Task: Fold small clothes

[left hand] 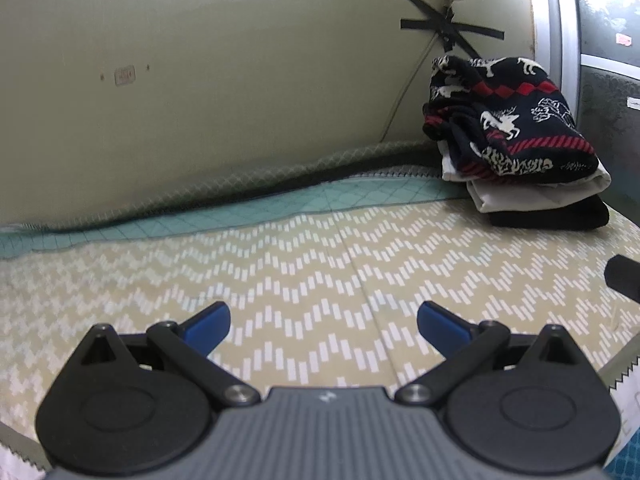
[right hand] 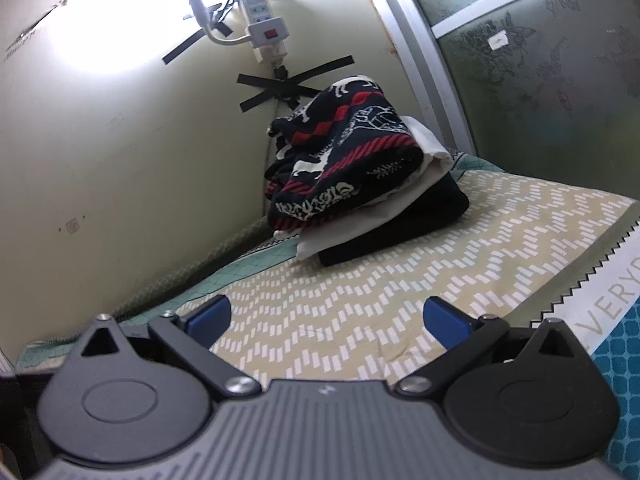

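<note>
Both the left gripper (left hand: 323, 326) and right gripper (right hand: 327, 322) have jaws spread, empty; pinch the patterned sweater (right hand: 340, 160) by its edge.

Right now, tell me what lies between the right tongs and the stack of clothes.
Only bare zigzag-patterned cloth lies between the open right tongs and the stack of clothes, as the right wrist view shows.

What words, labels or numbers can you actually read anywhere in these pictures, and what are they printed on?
"VERY", then part of another letter, cut off by the picture's edge: on the white zigzag-edged band of the bed cover.
Small stickers on the patterned glass panel: too small to read.
Power strip on the wall: no legible markings.
Patterned sweater: decorative shapes, nothing readable.
</note>
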Demonstrator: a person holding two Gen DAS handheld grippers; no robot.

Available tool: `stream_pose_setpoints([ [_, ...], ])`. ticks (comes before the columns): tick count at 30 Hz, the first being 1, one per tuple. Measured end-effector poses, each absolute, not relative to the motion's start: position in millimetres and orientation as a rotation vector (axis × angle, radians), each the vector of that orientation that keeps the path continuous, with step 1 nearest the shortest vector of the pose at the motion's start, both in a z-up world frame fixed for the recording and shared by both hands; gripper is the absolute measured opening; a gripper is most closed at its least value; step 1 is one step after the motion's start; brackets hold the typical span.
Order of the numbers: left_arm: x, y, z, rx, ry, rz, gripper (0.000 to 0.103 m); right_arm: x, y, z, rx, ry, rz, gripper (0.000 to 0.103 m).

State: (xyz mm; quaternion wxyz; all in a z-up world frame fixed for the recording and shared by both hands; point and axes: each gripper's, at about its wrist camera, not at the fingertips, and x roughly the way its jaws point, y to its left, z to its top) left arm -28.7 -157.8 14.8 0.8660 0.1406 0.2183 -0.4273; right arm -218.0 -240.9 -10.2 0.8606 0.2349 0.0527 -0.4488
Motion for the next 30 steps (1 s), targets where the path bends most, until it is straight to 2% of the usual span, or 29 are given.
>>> stream_pose_setpoints([
  [5, -40.9, -158.2, 18.4, 0.351, 0.362, -0.851, 0.103, -215.2, -236.6, -9.4, 0.476, 0.100, -0.943, 0.097],
  [30, -29.7, -139.7, 36.0, 0.256, 0.391, -0.837, 0.103, -219.6, -223.3, 28.5, 0.457, 0.018, -0.902, 0.097],
])
